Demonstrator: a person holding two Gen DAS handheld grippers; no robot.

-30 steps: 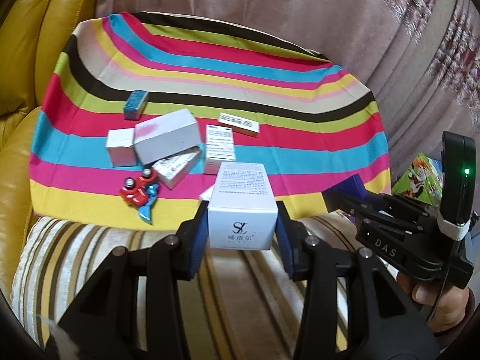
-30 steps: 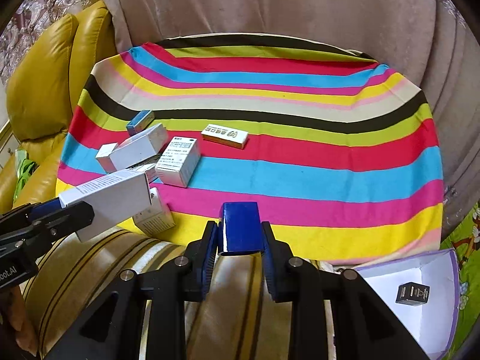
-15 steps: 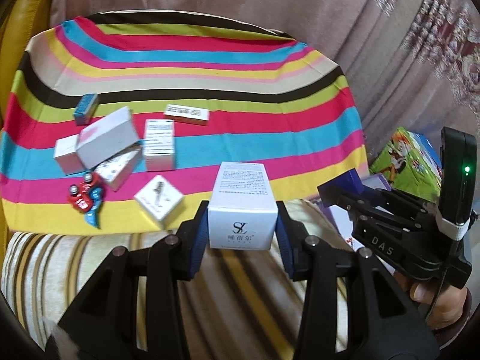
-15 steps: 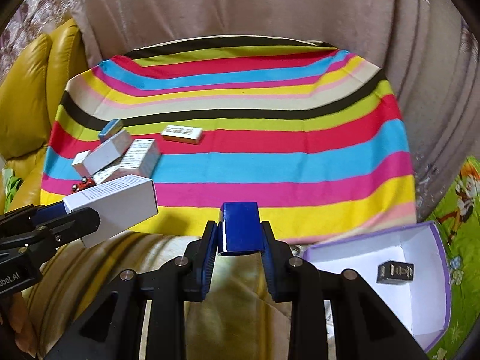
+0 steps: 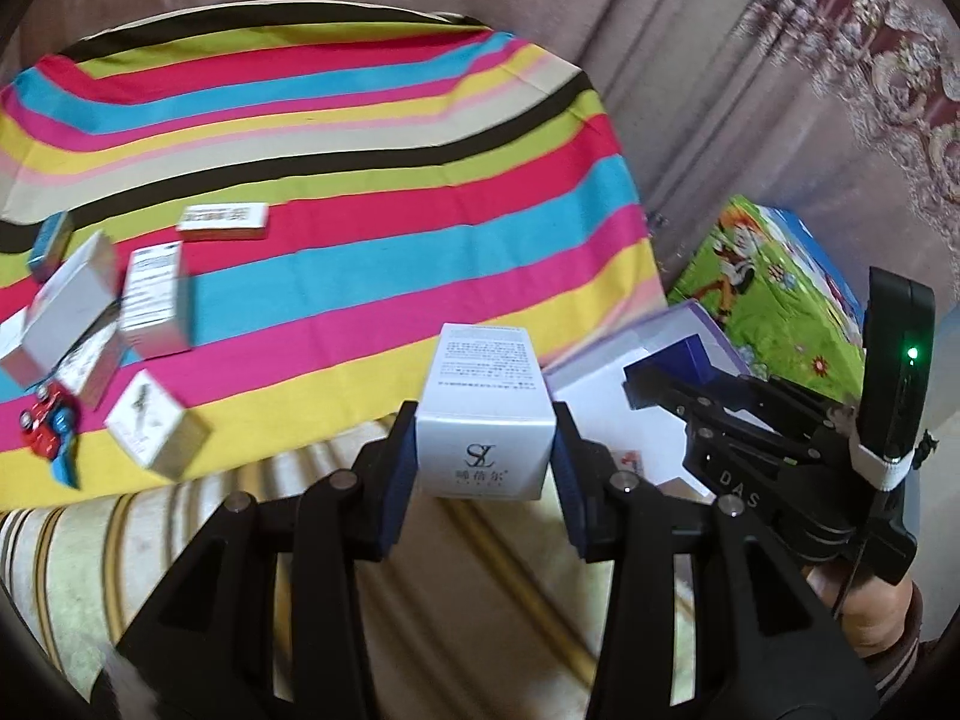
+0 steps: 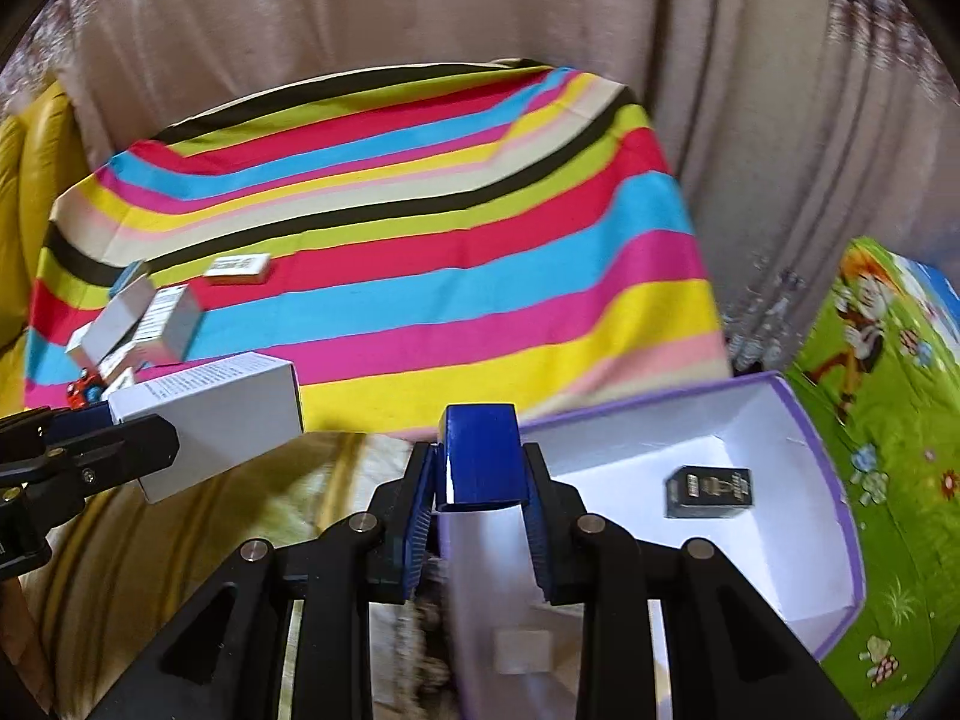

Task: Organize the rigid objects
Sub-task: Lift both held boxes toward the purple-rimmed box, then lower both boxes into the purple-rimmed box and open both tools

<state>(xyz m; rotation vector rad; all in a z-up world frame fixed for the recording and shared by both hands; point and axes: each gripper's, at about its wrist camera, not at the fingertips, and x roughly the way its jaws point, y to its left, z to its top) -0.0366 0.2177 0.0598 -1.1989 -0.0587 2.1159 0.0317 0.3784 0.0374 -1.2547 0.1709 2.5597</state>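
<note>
My left gripper (image 5: 485, 450) is shut on a white carton with an SL logo (image 5: 486, 414), held above the striped cushion edge. The same white carton (image 6: 222, 414) shows at the left of the right wrist view. My right gripper (image 6: 480, 480) is shut on a dark blue box (image 6: 480, 456), held over the near rim of an open purple-edged white box (image 6: 804, 420). That open box (image 5: 606, 372) lies just right of the carton in the left wrist view, with the right gripper (image 5: 666, 372) over it. A small black box (image 6: 708, 492) lies inside.
A rainbow-striped cloth (image 5: 360, 192) covers the sofa seat. Several white cartons (image 5: 153, 294) and a red toy car (image 5: 45, 420) lie at its left. A green cartoon mat (image 6: 888, 420) lies right of the open box. Curtains hang behind. A hand (image 5: 864, 606) grips the right tool.
Both grippers have swung to the right with their boxes. The pile of cartons slid to the left of both views and the open purple-edged box came in under the right gripper.
</note>
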